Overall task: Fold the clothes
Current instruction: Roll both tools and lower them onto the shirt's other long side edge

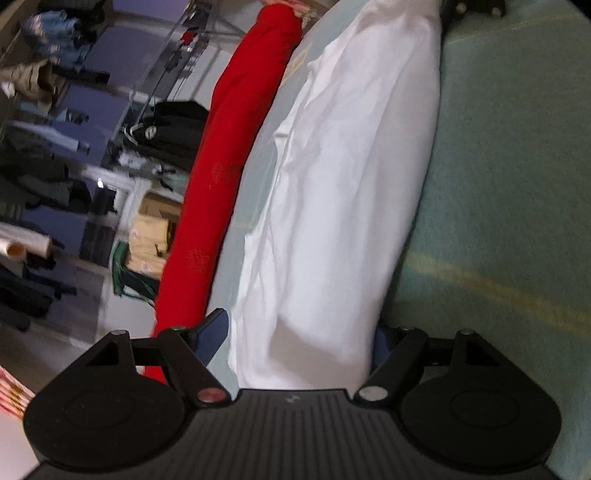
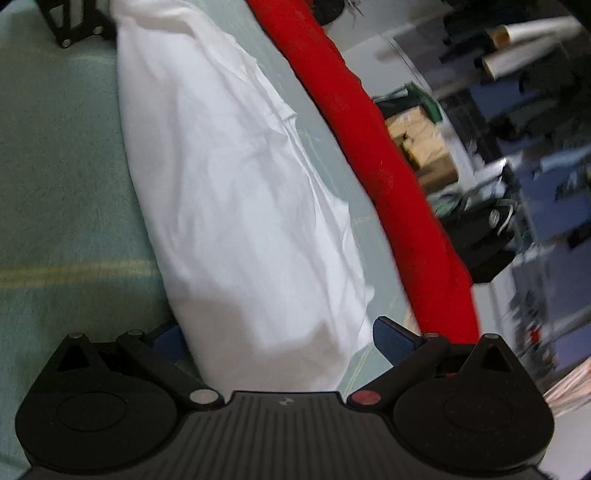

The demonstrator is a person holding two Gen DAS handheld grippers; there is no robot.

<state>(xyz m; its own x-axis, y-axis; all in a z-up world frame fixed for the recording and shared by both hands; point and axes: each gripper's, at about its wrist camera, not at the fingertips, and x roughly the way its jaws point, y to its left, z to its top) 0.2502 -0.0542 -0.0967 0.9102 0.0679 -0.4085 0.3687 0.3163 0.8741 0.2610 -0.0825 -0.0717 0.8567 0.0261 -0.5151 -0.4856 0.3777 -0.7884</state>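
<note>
A white garment (image 1: 340, 192) lies as a long, folded strip on a pale green blanket (image 1: 509, 177). My left gripper (image 1: 299, 328) stands open at one end of the strip. The cloth's end lies between its blue pads (image 1: 212, 338), and the left pad is clear of the fabric. At the opposite end, my right gripper (image 2: 277, 330) is open the same way around the white garment (image 2: 229, 184). One of its blue pads (image 2: 393, 339) is apart from the cloth; the other is half hidden behind it. Each view shows the other gripper's black frame (image 1: 476, 7) (image 2: 74, 26) at the far end.
A long red cloth (image 1: 229, 177) (image 2: 388, 173) runs along the blanket's edge beside the white strip. Beyond that edge are shelves with clothes (image 1: 44, 74), cardboard boxes (image 2: 424, 147), a black bag (image 1: 177, 133) and the floor. Bare green blanket (image 2: 62, 166) lies on the garment's other side.
</note>
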